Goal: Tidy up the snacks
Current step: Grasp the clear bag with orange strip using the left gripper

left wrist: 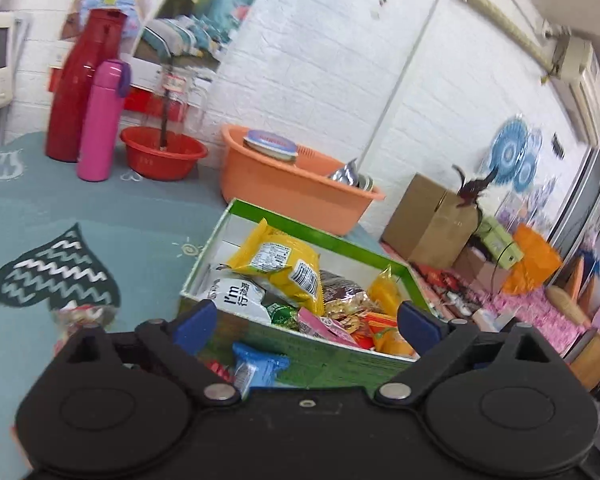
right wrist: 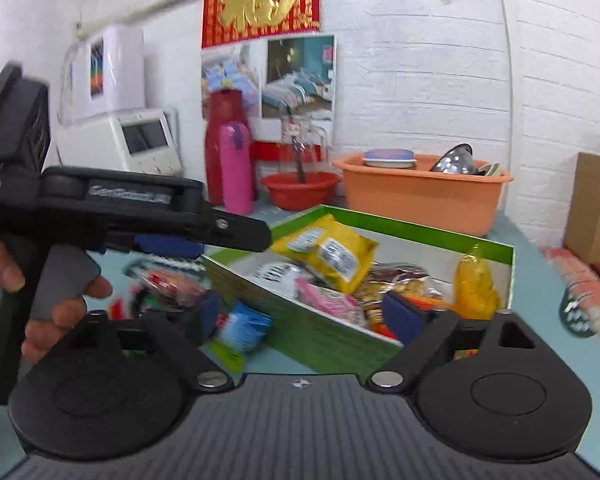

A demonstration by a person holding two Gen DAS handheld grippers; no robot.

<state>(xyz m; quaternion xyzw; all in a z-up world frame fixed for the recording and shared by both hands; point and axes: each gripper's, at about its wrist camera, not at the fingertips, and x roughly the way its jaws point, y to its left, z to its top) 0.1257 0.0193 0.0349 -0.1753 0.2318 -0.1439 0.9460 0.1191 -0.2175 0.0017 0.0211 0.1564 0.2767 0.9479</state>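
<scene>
Over the green box (right wrist: 340, 344), both hand-held grippers gape (pointing slightly down).

Your counter (left wrist: 100, 208) wears a blue-green cloth printed with dark hearts. Straight ahead of your jaws sits the green snack box (left wrist: 324, 356); a blue packet (left wrist: 256, 368) lies just before it. Beyond stand the orange tub (left wrist: 292, 196), red bowl (left wrist: 162, 158), pink flask (left wrist: 100, 124) and red bottle (left wrist: 80, 84).

Glossy plastic snack packets (left wrist: 278, 266) fill a matt cardboard box (left wrist: 340, 358) on cloth (left wrist: 100, 208).
</scene>
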